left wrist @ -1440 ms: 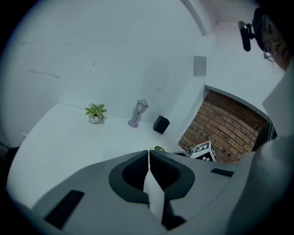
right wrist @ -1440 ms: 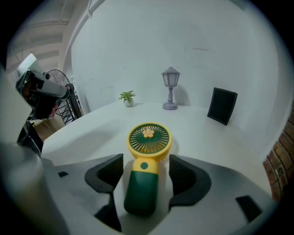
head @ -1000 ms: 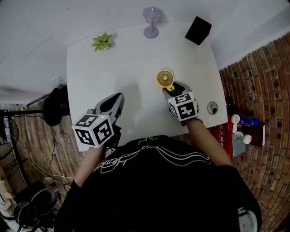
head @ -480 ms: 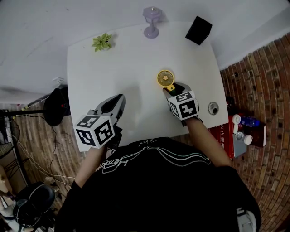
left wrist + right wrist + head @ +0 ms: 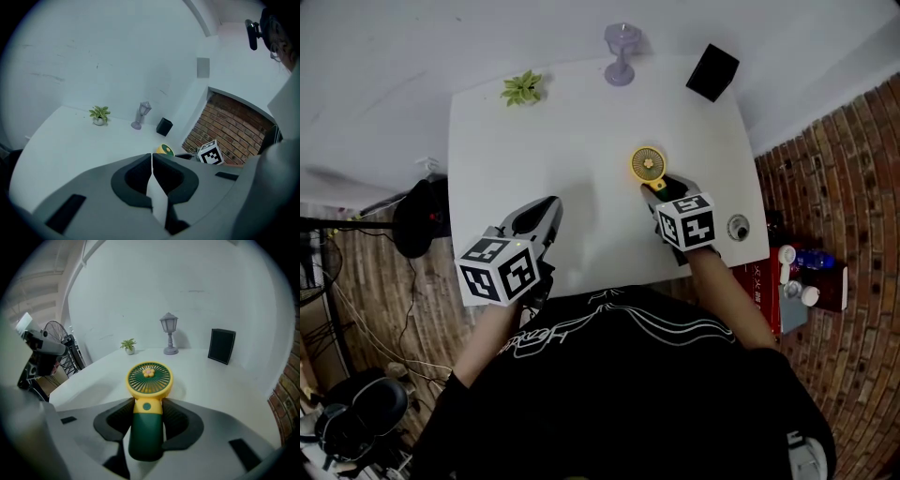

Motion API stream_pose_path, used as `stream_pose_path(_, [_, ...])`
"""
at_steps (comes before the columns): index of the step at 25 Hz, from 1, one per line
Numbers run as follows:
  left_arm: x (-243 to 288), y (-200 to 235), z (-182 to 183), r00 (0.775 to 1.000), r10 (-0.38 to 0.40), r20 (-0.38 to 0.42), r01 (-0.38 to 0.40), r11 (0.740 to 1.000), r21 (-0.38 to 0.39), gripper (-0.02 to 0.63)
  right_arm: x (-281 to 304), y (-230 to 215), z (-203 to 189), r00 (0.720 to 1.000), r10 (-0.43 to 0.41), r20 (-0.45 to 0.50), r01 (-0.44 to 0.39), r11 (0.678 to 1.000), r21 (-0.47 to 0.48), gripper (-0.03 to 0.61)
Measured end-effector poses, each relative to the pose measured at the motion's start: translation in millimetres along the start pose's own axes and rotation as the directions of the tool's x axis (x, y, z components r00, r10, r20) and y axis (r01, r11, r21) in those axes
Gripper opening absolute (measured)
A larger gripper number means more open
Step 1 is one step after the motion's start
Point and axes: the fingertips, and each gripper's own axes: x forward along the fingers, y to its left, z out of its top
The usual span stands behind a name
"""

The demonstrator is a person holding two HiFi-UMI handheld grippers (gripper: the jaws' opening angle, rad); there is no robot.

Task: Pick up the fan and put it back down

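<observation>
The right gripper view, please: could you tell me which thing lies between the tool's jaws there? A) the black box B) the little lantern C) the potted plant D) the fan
D: the fan sits with its green handle between the pads of the right tool.

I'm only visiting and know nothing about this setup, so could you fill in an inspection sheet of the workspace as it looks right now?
Surface: white table with rounded corners.
Job's things: small yellow and green handheld fan, its green handle between the jaws on the right.
Clutter: small green potted plant, lilac lantern-shaped lamp and black box, all near the far edge.
Grippers: right hand-held gripper shut on the fan; left hand-held gripper shut with nothing in it, over the table's near left part.
Cables: thin wires on the floor left of the table.
Surroundings: brick-patterned floor; bottles right of the table.
</observation>
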Motion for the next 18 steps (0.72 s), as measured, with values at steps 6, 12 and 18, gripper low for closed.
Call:
stream_pose_path(6, [-10,-21,0,1.0,-0.013,0.025,0.013,1.0,0.018,0.035,-40,9,20,0.995,0.013,0.096,-0.013,1.0,-0.001,0.184])
stream_pose_path(12, [-26,-47,-5,0.999,-0.026,0.045,0.025,0.999,0.031,0.035,-91,22,39,0.981,0.031,0.192,-0.03,1.0,-0.007,0.184])
stream_pose_path(18, [-47,-76,-2,0.995,-0.047,0.087,0.043,0.998,0.043,0.035,-147,38,52,0.958,0.039,0.284,-0.033,0.999,-0.027,0.184])
